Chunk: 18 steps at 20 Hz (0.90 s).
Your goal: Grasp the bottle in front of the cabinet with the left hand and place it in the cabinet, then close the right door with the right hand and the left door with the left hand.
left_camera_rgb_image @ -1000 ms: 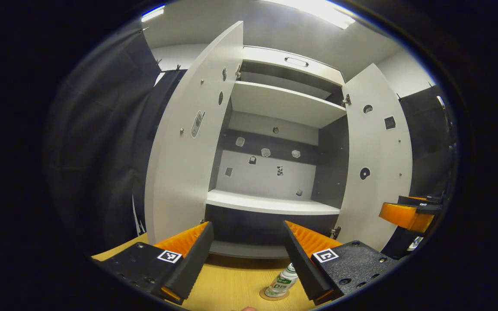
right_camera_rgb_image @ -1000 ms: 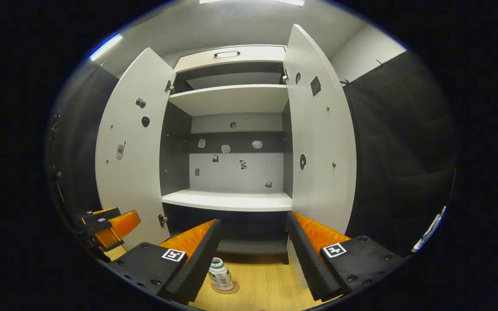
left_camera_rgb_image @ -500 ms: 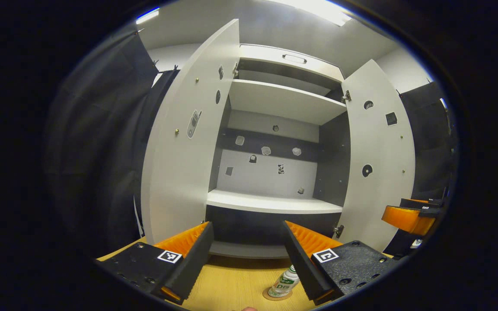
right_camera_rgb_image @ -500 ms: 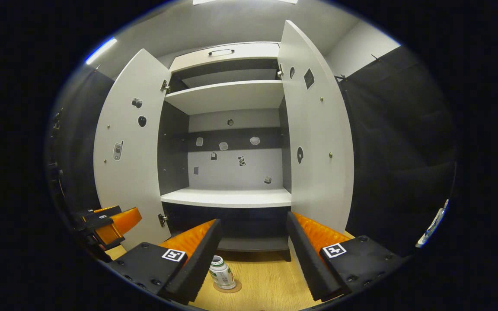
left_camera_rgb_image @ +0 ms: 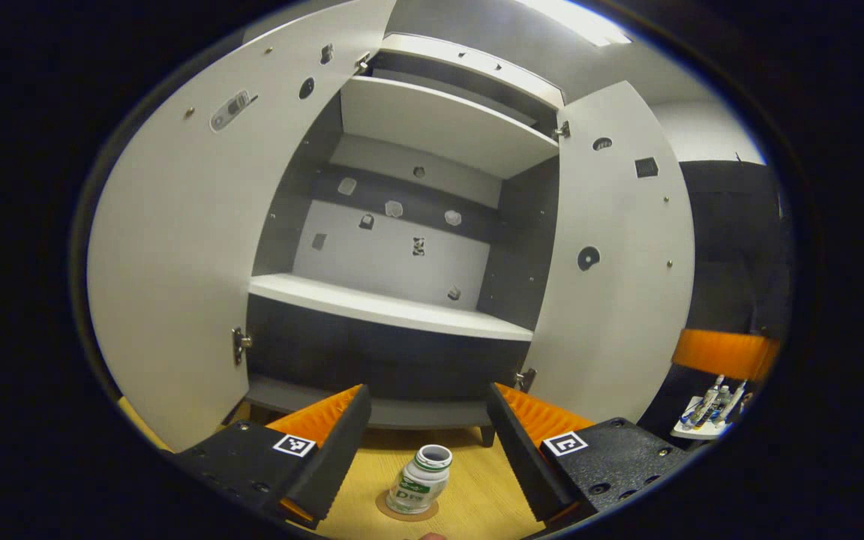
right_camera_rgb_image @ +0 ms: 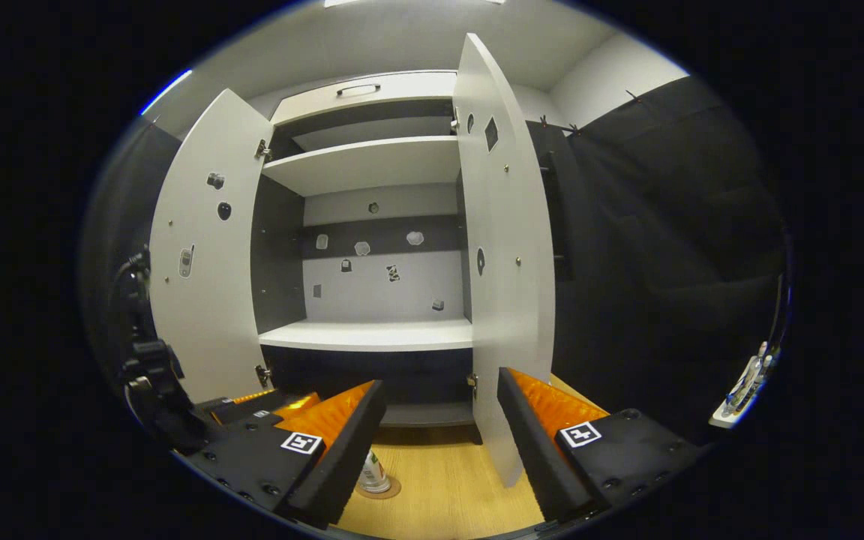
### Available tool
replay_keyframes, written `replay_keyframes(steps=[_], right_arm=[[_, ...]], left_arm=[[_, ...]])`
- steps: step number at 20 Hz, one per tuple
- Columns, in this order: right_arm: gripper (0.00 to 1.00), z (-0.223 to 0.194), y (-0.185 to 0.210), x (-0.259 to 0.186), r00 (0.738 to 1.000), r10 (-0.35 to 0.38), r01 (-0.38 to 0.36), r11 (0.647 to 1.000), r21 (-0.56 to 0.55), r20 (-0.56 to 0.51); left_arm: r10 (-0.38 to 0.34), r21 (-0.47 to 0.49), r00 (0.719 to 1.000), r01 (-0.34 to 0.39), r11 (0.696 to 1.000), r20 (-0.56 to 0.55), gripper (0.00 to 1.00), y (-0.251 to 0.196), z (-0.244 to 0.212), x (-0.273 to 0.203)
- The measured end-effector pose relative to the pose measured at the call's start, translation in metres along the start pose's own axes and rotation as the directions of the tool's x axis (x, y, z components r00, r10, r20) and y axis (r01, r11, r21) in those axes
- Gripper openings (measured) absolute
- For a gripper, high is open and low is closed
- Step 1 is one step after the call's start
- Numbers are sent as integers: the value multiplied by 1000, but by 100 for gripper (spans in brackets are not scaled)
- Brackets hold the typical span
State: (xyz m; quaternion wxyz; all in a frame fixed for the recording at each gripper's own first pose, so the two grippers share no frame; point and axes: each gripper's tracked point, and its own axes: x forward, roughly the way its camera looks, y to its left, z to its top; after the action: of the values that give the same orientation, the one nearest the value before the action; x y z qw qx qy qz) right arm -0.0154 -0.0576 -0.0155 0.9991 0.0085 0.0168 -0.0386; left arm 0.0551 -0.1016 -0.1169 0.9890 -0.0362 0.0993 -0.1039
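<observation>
— What are your left fingers doing?

— They're spread wide with nothing between the pads. The bottle stands upright on a round coaster on the wood surface, in the gap between my fingers but touching neither of them.

— And the right?

— My right fingers are spread just as wide and hold nothing either. From the right gripper view the bottle sits low, partly behind my left-hand pad, in front of the cabinet.

— How does the cabinet stand?

— Both doors are swung open. In the left gripper view the left door is large and close at the side, the right door farther off. The white shelf in the middle is bare, with small stickers on the back wall above it. In the right gripper view the right door stands nearly edge-on, just beyond my fingers.

— Can you see one gripper from the other?

— Yes, in the right gripper view my left gripper shows at the lower left.
</observation>
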Motion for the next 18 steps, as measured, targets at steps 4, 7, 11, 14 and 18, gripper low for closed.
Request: replay_keyframes(steps=[4,7,11,14,18], right_arm=[[99,-11,-12,-6,999,-18,18,1000,-4,-31],[99,-16,-22,-8,998,-37,37,999,1,-47],[99,-27,-22,-8,997,-43,41,999,-32,-66],[99,-34,-8,-4,996,17,-21,999,-42,-92],[99,-38,2,-1,991,61,-65,997,-29,-119]], left_arm=[[-29,-23,993,27,999,-115,95,-7,-86,5],[-2,-26,978,-3,1000,-209,95,0,-140,4],[36,-26,964,-44,999,-262,95,15,-172,12],[61,-50,961,-77,996,-269,95,21,-182,20],[92,-70,961,-114,991,-261,95,29,-185,26]])
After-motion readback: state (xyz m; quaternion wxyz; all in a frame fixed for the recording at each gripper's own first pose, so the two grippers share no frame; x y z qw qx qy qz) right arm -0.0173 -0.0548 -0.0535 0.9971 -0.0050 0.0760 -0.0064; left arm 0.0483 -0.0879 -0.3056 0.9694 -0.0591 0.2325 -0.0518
